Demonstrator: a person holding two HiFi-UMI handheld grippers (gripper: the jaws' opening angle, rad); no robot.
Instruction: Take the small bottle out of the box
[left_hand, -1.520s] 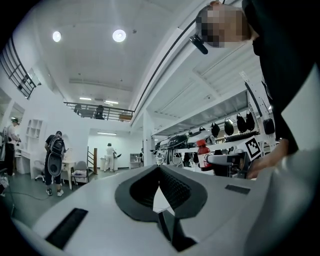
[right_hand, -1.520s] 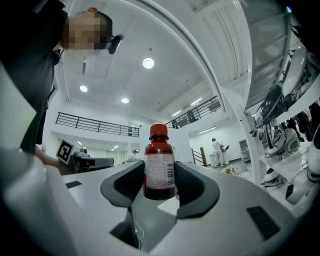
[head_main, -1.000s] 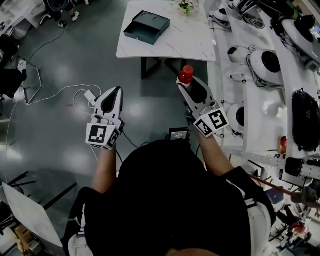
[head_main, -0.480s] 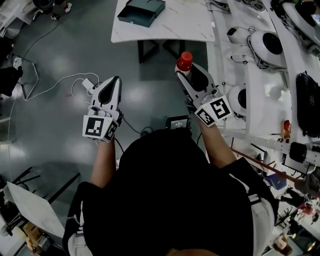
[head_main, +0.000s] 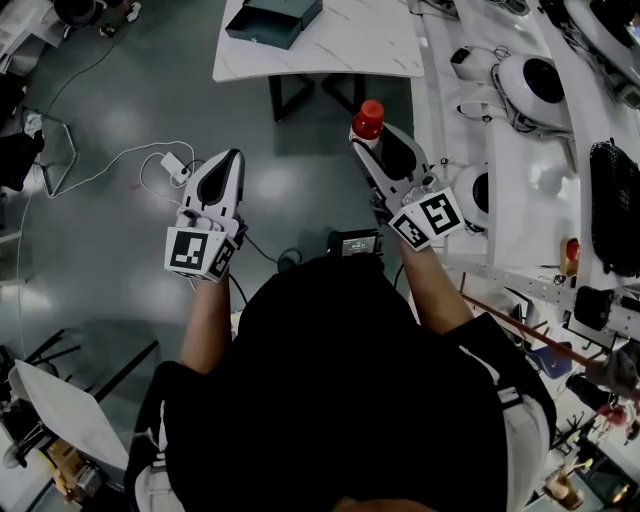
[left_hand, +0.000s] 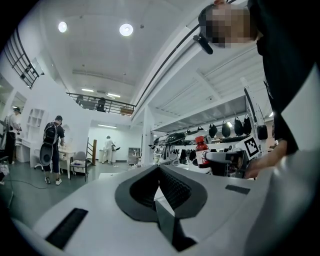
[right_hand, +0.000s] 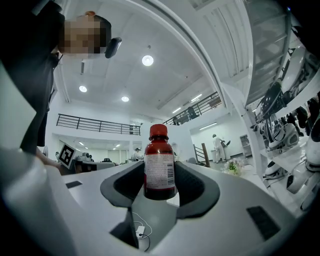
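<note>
A small dark-red bottle with a red cap and a white label stands upright in my right gripper, held in the air over the grey floor. In the right gripper view the bottle sits between the two dark pads, and the right gripper is shut on its body. My left gripper hangs to the left at about the same height, shut and with nothing in it; in its own view the left gripper has its tips touching, with the bottle off to the right. The dark open box lies on the white table ahead.
A white cable with an adapter trails over the floor left of the left gripper. A small black device sits on the floor between my arms. White shelves with rounded white gear run along the right. People stand far off.
The table and box have slid toward the top edge of the head view. Both grippers stay in almost the same place, and the bottle stays held in the right one.
</note>
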